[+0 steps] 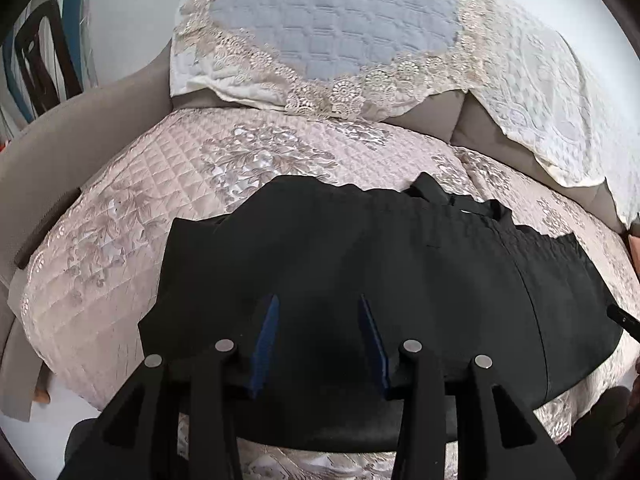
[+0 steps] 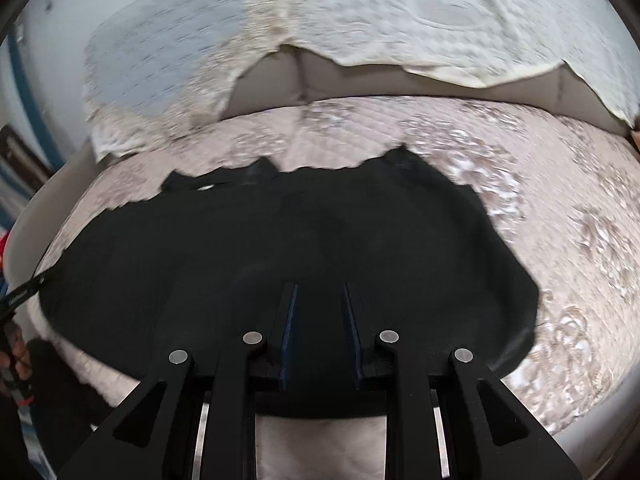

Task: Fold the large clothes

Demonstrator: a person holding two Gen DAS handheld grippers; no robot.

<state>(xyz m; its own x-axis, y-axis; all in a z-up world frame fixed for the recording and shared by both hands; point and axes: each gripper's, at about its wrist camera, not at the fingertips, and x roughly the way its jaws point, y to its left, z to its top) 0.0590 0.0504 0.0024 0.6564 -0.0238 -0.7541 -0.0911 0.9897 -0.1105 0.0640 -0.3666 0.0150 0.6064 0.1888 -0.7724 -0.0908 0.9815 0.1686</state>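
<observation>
A large black garment [image 1: 380, 260] lies spread flat on the pink quilted sofa seat [image 1: 120, 220]. Its far edge is wavy, with a small bunched part near the back. My left gripper [image 1: 318, 298] hovers over the garment's near part, its blue pads apart and nothing between them. In the right wrist view the same garment [image 2: 280, 240] fills the middle. My right gripper [image 2: 320, 286] hangs above it, open by a narrower gap and holding nothing. This view is motion-blurred. The garment's near edge runs under both grippers, close to the seat's front.
A blue-grey quilted cover with a lace border [image 1: 332, 28] and a white cover [image 1: 540, 92] drape the sofa back. A grey armrest [image 1: 60, 140] rises at the left. The other gripper's tip [image 1: 624, 320] shows at the right edge. A hand [image 2: 16, 356] shows at the far left.
</observation>
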